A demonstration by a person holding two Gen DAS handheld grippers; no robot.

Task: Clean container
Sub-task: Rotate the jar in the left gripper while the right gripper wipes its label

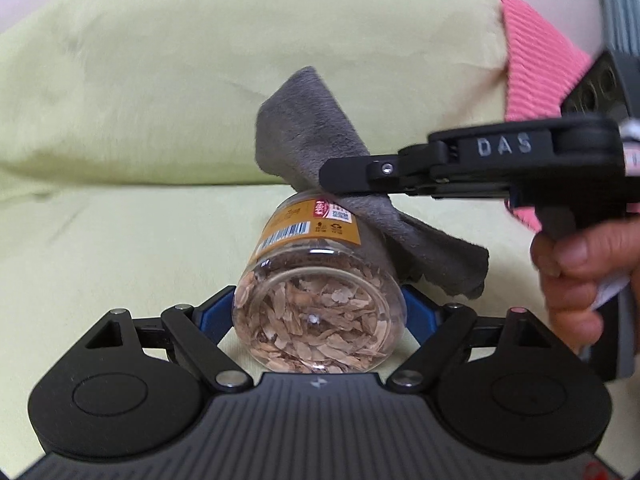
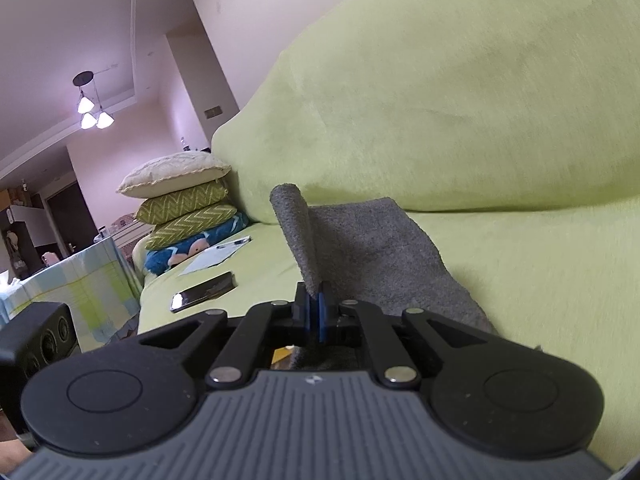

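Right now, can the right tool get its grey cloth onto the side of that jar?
Probably yes. The right tool, shut on the grey cloth, is already above the jar, with cloth draped on its upper side. The left tool grips only the base.

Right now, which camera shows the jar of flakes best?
The left wrist view: the jar fills its centre, base toward the lens, clamped in the left gripper with the grey cloth on it. The right wrist view shows mostly cloth, with only a yellow sliver that may be its label.

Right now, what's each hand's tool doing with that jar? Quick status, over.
Left gripper shut on clear plastic jar of dried flakes. Right gripper shut on grey fleece cloth, draped over jar. Nothing in the way.
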